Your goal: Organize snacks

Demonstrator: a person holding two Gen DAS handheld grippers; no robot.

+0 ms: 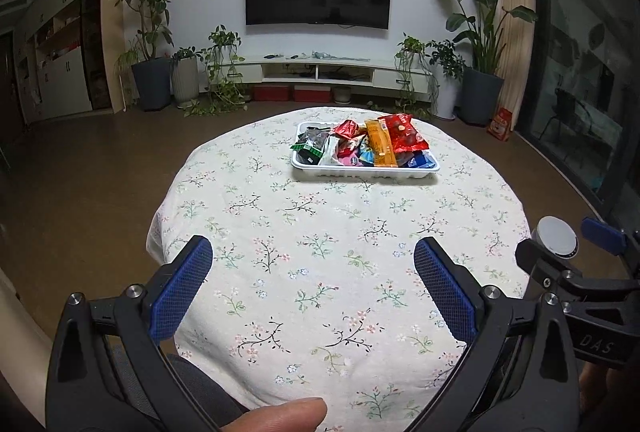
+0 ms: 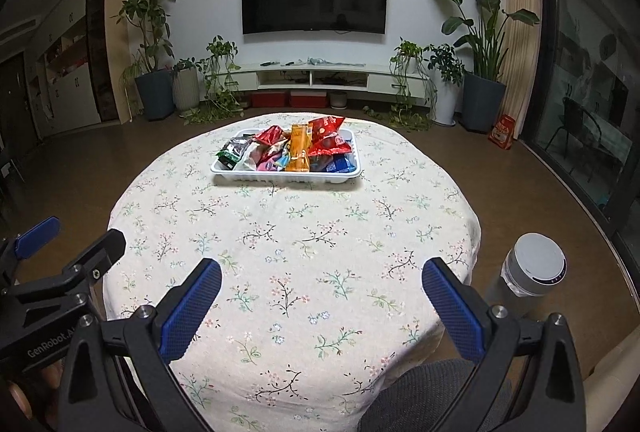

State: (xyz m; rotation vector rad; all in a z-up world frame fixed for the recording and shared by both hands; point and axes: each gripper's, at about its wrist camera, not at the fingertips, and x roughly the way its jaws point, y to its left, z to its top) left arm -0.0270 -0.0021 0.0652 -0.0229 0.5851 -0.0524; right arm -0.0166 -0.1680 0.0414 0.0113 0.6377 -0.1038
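A white tray (image 1: 362, 173) holds several snack packets at the far side of the round table; it also shows in the right wrist view (image 2: 280, 176). Among them are a red bag (image 1: 404, 132), an orange packet (image 1: 382, 146) and a green-and-black packet (image 1: 308, 146). My left gripper (image 1: 314, 280) is open and empty over the near part of the table, well short of the tray. My right gripper (image 2: 322, 302) is open and empty, also near the table's front edge. Each gripper shows at the edge of the other's view.
The table wears a floral cloth (image 1: 320, 232). A clear bottle with a white cap (image 2: 534, 268) stands at the right, beside the table. A grey chair seat (image 2: 424, 396) lies below the near edge. A TV, a low cabinet and potted plants line the far wall.
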